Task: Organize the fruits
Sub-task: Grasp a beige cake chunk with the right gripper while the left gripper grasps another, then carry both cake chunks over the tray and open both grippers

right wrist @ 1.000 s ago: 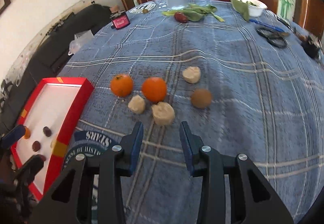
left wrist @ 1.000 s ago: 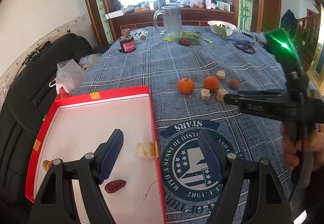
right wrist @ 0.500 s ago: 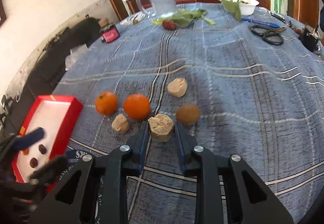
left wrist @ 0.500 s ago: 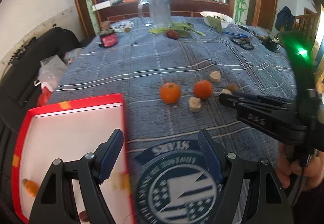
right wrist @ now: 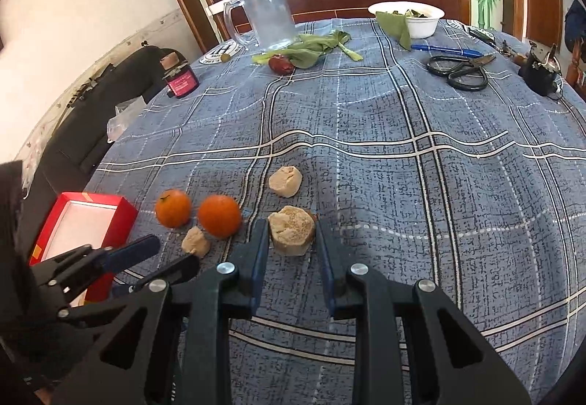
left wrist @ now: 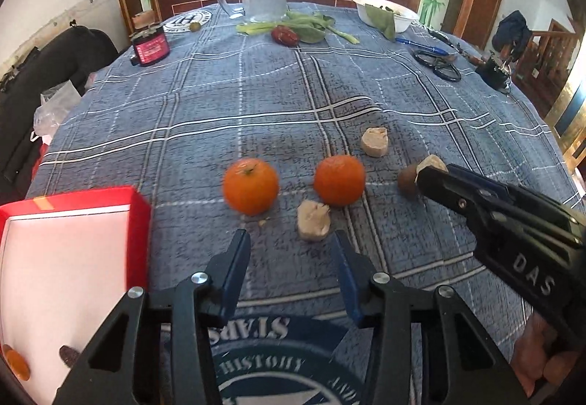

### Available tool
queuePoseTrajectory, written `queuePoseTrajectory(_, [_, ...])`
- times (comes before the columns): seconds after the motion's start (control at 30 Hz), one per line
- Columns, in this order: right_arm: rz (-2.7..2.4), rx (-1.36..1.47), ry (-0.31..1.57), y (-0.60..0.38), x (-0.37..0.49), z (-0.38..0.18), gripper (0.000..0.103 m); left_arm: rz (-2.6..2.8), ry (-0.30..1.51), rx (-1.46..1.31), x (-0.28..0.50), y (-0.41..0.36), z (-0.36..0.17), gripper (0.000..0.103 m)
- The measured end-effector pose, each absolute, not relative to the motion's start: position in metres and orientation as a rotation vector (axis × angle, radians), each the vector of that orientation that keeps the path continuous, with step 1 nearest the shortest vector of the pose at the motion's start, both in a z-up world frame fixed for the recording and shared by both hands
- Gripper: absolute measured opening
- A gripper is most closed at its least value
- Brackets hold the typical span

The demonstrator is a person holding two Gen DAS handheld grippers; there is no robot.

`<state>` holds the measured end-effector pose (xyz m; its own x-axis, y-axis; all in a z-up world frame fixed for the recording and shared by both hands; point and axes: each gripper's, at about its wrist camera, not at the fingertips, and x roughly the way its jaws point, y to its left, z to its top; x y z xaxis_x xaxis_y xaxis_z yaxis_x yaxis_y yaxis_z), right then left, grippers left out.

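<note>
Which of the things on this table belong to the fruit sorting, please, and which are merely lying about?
Part of the job:
- two oranges
- beige chunks, one between the right hand-held gripper fingers
- brown round fruit
- red tray
- left hand-held gripper, open

Lying about:
- glass jug
- scissors
- blue pen
- white bowl
- leafy greens
- small dark jar

A table under a blue plaid cloth (right wrist: 366, 119) carries everything. Just ahead of the right claw (right wrist: 291, 247) lie two oranges (right wrist: 219, 220) and pale lumps (right wrist: 285, 181) — left of it a red box (right wrist: 121, 210); far beyond, a glass jug (right wrist: 269, 20), greens (right wrist: 311, 45), scissors (right wrist: 461, 71), a white bowl (right wrist: 421, 25).
</note>
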<state>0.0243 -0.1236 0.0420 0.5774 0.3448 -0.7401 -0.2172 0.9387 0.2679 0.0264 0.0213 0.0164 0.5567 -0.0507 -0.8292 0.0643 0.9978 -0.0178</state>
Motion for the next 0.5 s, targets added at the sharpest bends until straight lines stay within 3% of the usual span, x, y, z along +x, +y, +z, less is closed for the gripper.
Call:
queuePoseTrajectory(0.13, [0.337,0.159,0.904,-0.123,0.025,0.041,0.028,-0.08,0.986,0.007,0.034,0.017,0.014,0.035])
queuePoseTrajectory(0.17, [0.337,0.158,0.906,-0.123,0.026,0.041,0.028,-0.083,0.986,0.007,0.035,0.016,0.013,0.029])
queuePoseTrajectory(0.3, [0.339,0.155,0.903,-0.123,0.027,0.041,0.028,-0.082,0.976,0.013,0.04,0.013,0.01,0.019])
queuePoseTrajectory(0.5, [0.352,0.15,0.877,-0.121,0.027,0.042,0.028,-0.083,0.96,-0.008,0.032,0.017,0.016,0.019])
